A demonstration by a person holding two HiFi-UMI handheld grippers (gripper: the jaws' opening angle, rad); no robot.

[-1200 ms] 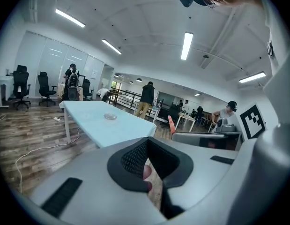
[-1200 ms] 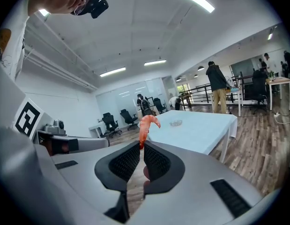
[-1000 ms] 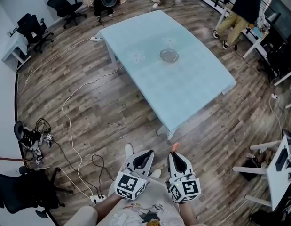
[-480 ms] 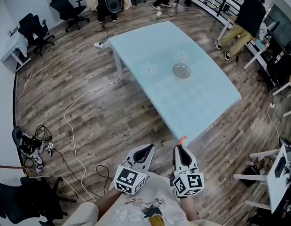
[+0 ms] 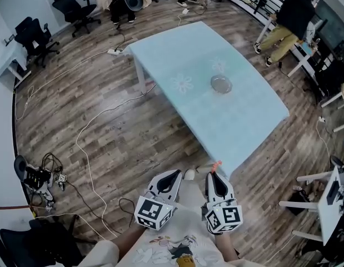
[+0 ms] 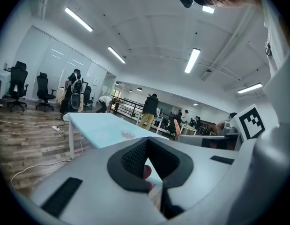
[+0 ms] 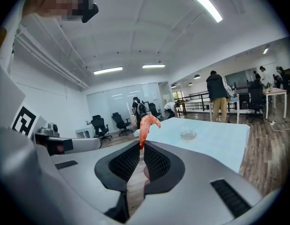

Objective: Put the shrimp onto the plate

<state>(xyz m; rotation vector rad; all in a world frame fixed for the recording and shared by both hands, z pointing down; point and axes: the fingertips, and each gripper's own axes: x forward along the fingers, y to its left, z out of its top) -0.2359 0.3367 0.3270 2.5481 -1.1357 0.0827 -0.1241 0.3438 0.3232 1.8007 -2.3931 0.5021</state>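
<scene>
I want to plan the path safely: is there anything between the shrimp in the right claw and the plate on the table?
Nothing visible blocks it. The right claw holds the shrimp near the closest corner of the table. From there to the plate lies only bare blue tablecloth, and the plate stands alone.

Light-blue table (image 5: 238,124), office chairs (image 5: 77,9), floor cables (image 5: 51,163)

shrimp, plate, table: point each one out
shrimp (image 7: 144,128), right gripper view, middle of its curved body
plate (image 5: 220,84), head view, its bare centre
table (image 5: 244,121), head view, bare top nearer the person
</scene>
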